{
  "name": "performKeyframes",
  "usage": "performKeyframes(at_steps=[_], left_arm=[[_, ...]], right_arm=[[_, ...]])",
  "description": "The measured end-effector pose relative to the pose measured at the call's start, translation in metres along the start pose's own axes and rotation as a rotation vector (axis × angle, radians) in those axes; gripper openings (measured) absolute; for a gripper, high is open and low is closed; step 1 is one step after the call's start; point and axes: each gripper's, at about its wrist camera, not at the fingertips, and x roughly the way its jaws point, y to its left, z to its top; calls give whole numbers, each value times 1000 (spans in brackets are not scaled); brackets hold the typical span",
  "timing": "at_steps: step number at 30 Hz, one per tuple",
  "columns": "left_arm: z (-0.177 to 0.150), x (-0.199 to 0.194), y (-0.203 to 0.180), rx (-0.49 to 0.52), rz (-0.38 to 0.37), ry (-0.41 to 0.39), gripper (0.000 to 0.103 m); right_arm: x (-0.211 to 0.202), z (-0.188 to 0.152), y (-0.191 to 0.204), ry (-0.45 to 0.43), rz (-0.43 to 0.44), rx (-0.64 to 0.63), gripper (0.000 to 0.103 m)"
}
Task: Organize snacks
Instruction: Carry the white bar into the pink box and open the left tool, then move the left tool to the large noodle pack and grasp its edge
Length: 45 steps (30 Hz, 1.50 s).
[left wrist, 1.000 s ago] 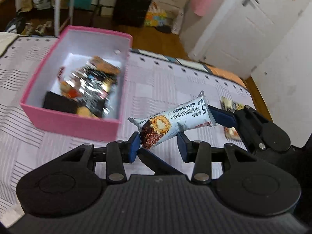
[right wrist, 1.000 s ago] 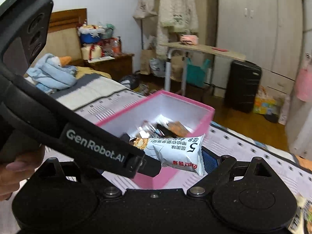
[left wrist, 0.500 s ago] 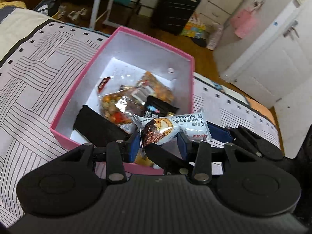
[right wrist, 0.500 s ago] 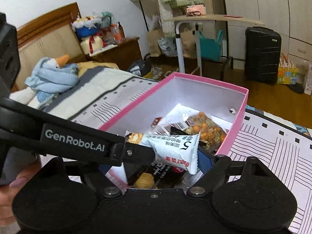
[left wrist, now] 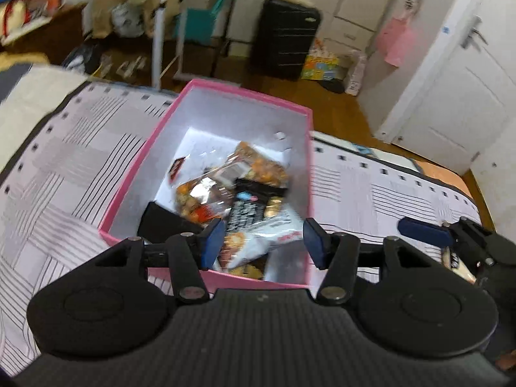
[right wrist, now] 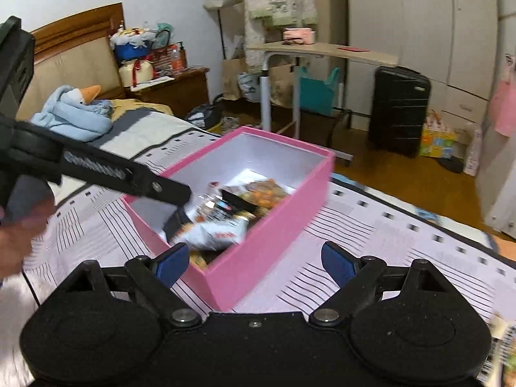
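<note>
A pink box [left wrist: 129,190] with a white inside sits on the striped bedspread and holds several snack packs. The white chocolate snack bar [left wrist: 258,238] lies loose in the box's near end, blurred; it also shows in the right wrist view [right wrist: 213,232]. My left gripper [left wrist: 262,242] is open just above the box's near wall, with the bar between and below its blue pads. My right gripper [right wrist: 254,262] is open and empty over the box's near corner [right wrist: 258,258]. The left gripper's arm [right wrist: 122,174] crosses the right wrist view.
More snack packs lie on the bedspread at the far right [left wrist: 458,261] and bottom right [right wrist: 503,348]. A blue plush and blanket [right wrist: 74,113] sit by the headboard. The bed's edge, wooden floor, a black suitcase [right wrist: 398,109] and a desk lie beyond.
Both grippers have opened and let go of the white snack bar, which has dropped into the pink box. The right gripper has drawn back toward the box's corner.
</note>
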Motion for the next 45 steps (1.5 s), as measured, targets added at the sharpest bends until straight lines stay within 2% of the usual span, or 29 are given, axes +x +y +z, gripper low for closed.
performKeyframes(at_steps=[8, 13, 14, 16, 20, 24, 29, 32, 36, 41, 45], left_arm=[[-1, -25, -67, 121, -120, -12, 54], [-10, -14, -125, 192, -240, 3, 55], [-13, -9, -135, 204, -262, 6, 55], [-20, 1, -157, 218, -293, 2, 57], [-32, 27, -198, 262, -328, -20, 62], [-44, 61, -234, 319, -372, 12, 62], [-55, 107, -264, 291, -429, 77, 62], [-63, 136, -279, 264, -450, 115, 62], [-78, 177, -296, 217, -460, 179, 62], [-98, 218, -311, 158, -466, 235, 60], [-112, 242, -315, 94, -501, 269, 60]], right_arm=[[-83, -23, -63, -62, -79, 48, 92], [-112, -37, -102, -59, -146, 53, 93], [-116, -42, -110, -60, -159, 56, 97], [-120, -51, -127, -52, -183, 69, 99], [-115, -76, -157, -19, -239, 73, 99], [-101, -105, -192, 16, -271, 139, 99], [-77, -145, -242, 76, -283, 300, 99], [-65, -164, -260, 119, -284, 347, 99], [-53, -181, -266, 176, -266, 312, 99], [-33, -192, -260, 256, -291, 199, 103], [-25, -199, -254, 245, -329, 160, 103]])
